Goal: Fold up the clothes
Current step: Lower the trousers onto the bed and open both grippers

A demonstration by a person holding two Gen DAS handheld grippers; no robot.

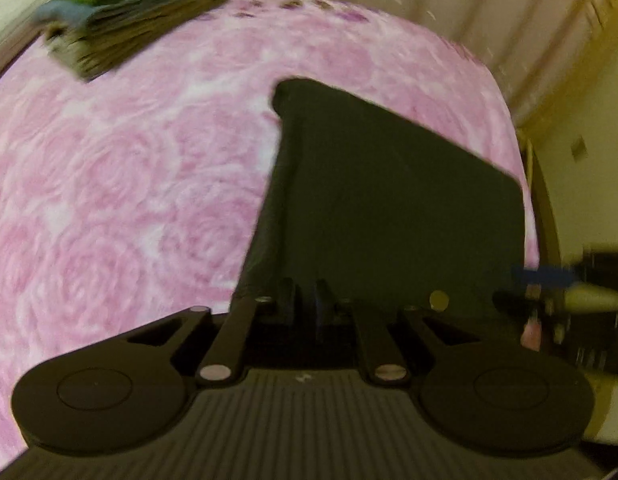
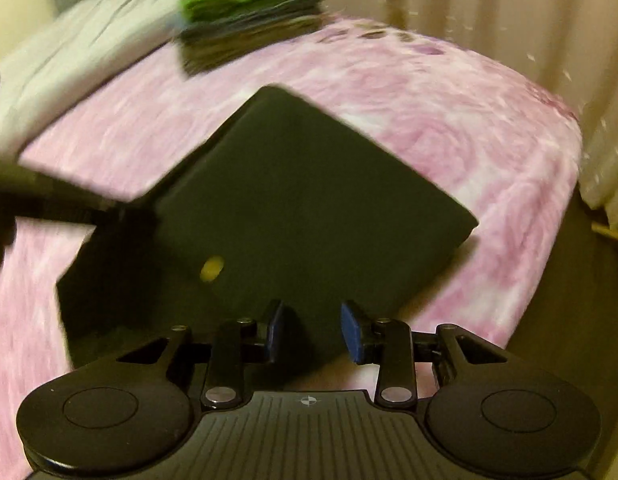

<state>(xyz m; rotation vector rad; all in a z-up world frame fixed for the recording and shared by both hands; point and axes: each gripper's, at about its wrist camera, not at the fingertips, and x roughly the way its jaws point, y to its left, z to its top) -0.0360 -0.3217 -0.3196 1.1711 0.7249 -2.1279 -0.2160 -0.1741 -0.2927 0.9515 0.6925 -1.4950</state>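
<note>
Dark green cloth point(image 2: 309, 200), folded flat, is seen spread over the pink rose-patterned bedspread point(image 1: 109, 180), with one corner raised off it. A small yellow round mark point(image 2: 211, 269) is visible on the cloth near its lower edge.

The left tool point(image 1: 305, 296) is closed almost fully, and the near edge of the cloth is pinched between its fingers. In the right wrist view this tool is seen as a dark blur at the left corner of the cloth.

The right tool point(image 2: 313, 332) is held partly open beside the near edge of the cloth. Its blue pads point(image 2: 351, 334) stand apart, the cloth edge lies between them, and no pressing on the cloth can be made out.

A stack of folded clothes point(image 2: 249, 20), green on top, is placed beyond the cloth at the far side of the bedspread. White bedding point(image 2: 77, 52) lies left of the stack. Cream curtains point(image 1: 469, 8) hang behind the bed.
</note>
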